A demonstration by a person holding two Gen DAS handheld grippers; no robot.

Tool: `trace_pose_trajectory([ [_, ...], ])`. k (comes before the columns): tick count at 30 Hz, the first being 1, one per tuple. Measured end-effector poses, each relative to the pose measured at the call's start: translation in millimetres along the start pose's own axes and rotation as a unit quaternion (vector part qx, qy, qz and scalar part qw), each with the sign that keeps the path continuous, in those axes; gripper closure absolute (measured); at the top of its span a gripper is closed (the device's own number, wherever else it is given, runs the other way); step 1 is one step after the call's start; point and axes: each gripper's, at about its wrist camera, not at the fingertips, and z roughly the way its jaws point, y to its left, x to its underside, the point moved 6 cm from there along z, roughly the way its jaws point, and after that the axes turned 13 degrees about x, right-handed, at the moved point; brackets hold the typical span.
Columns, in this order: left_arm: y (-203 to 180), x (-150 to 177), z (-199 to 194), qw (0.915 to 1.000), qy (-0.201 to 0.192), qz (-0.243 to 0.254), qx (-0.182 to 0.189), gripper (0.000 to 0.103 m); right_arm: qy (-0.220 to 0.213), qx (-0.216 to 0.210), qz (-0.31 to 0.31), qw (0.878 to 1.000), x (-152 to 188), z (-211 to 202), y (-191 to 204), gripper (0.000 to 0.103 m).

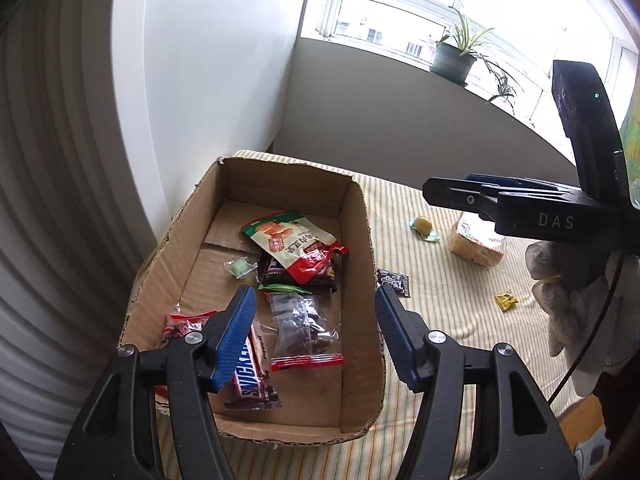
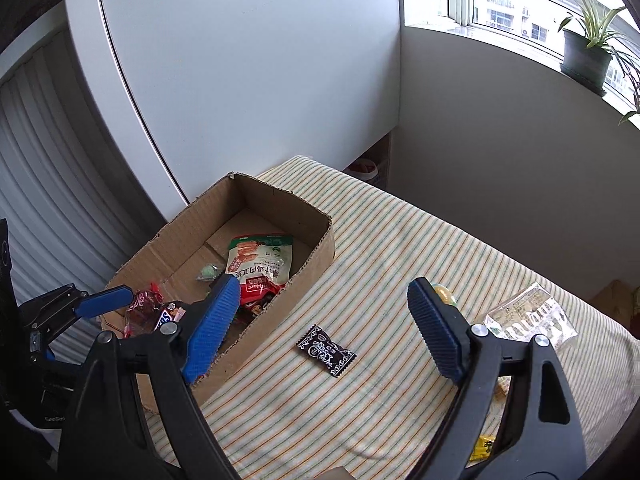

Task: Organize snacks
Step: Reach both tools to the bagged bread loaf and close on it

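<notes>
Blue-padded fingers of both grippers stand apart and empty above a striped counter.

Left gripper (image 1: pixel 316 336) hangs half open over the cardboard box (image 1: pixel 360 240), where a Snickers bar (image 1: pixel 250 380) and a red-green pouch (image 1: pixel 292 244) lie; right gripper (image 2: pixel 324 332) gapes wide above the black sachet (image 2: pixel 326 350) just outside. Closing off-centre could slide that flat sachet or pinch cloth instead.

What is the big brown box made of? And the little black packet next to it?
The box looks like plain matte cardboard: brown, with ragged torn edges and wavy ribbing in the walls. The black packet seems to be thin plastic or foil wrap, with zigzag crimped ends and white print.
</notes>
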Motion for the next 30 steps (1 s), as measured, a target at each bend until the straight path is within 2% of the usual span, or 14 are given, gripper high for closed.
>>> trace_pose_trajectory([
  [9, -34, -8, 19, 0.9993, 0.000, 0.009, 0.037, 0.041, 0.009, 0.020, 0.013, 1.000, 25, -10, -52, 0.015],
  [15, -58, -10, 34, 0.9975, 0.002, 0.009, 0.070, 0.041, 0.017, 0.031, 0.046, 0.998, 39, -13, -97, 0.015],
  [23, -88, -7, 64, 0.9939, 0.015, 0.000, 0.110, 0.041, 0.029, 0.037, 0.095, 0.994, 54, -7, -155, 0.015],
  [30, -116, -5, 95, 0.9894, 0.035, -0.006, 0.141, 0.041, 0.042, 0.036, 0.107, 0.993, 55, 8, -196, 0.015],
])
